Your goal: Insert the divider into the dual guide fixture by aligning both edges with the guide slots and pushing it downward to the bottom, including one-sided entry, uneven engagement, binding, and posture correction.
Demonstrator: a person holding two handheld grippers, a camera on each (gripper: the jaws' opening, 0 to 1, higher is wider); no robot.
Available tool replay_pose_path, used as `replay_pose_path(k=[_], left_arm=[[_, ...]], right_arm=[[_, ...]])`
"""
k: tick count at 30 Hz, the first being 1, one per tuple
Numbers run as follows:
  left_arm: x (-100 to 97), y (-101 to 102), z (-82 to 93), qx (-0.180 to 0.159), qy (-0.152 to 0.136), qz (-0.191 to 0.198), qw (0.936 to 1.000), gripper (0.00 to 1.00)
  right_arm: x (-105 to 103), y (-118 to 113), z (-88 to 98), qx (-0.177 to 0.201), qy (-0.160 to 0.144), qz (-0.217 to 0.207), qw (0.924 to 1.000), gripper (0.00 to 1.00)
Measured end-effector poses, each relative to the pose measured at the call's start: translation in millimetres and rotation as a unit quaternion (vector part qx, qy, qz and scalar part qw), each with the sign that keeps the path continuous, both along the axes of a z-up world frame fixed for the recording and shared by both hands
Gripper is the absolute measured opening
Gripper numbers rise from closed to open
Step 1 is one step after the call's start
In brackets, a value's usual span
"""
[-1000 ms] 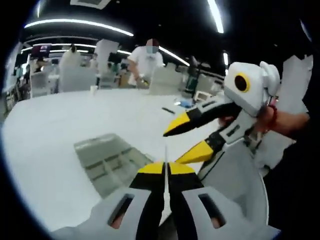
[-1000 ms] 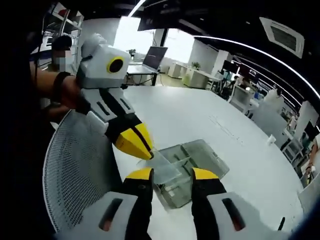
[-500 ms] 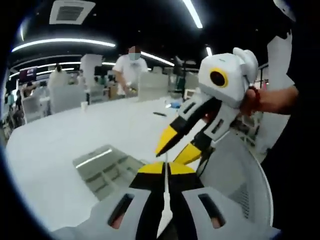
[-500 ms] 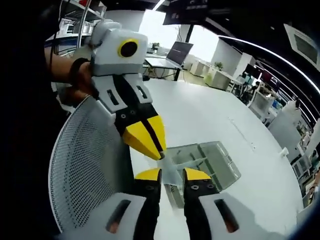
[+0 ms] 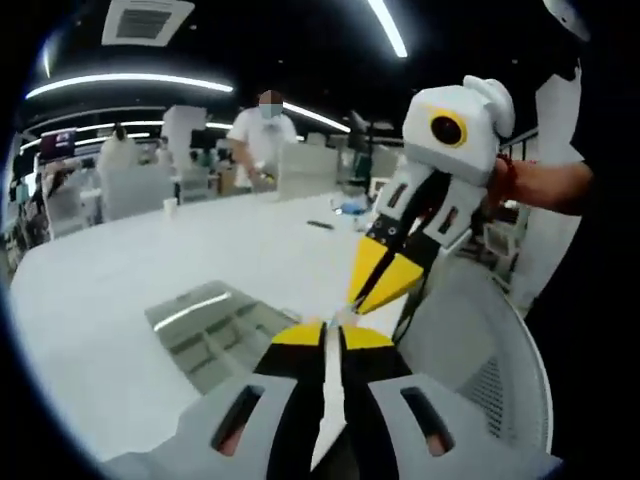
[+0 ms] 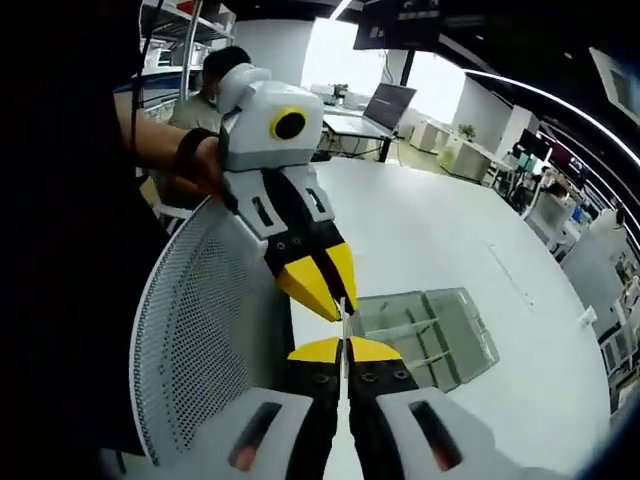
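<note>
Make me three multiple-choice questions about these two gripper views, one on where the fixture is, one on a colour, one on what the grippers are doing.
1. Where is the clear guide fixture?
A. on the white table
B. on the mesh chair
C. held in the air

2. What colour are the gripper jaw tips?
A. red
B. yellow
C. green

3. How do the two grippers stand?
A. both wide open
B. only the left one is shut
C. both shut on the divider

Answers: 1 A, the fixture lies flat on the table top beyond the mesh chair back. 2 B, the tips are yellow over black on the left gripper and on the right gripper. 3 C, each gripper's jaws are closed on the thin clear divider, held between them above the table's near edge, short of the fixture.
</note>
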State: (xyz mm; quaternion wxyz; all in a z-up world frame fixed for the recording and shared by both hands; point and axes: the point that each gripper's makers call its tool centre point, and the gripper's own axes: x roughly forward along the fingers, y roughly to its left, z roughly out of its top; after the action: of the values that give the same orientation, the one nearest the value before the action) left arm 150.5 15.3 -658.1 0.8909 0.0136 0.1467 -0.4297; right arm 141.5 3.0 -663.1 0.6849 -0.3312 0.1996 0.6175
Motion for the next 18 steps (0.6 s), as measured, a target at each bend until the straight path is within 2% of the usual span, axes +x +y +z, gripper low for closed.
replay_pose_path(k=[10, 14, 18], left_arm=[[-1.8, -5.9, -2.4, 0.038, -0.012, -0.017, 0.9990, 0.00], [0.1, -4.6, -5.7, 0.034, -0.007, -0.020, 0.9992, 0.00], [-1.8, -4.8, -10.2, 0.048, -0.003, -0.032, 0.9984, 0.00]], right_arm=[[4.0, -5.1, -7.7, -0.058, -0.010, 0.029, 0.9978, 0.00], [5.6, -3.9, -8.5, -0.059, -0.006, 0.028, 0.9979, 0.00], [4.6, -1.9, -10.8, -0.060, -0.005, 0.034, 0.9976, 0.00]])
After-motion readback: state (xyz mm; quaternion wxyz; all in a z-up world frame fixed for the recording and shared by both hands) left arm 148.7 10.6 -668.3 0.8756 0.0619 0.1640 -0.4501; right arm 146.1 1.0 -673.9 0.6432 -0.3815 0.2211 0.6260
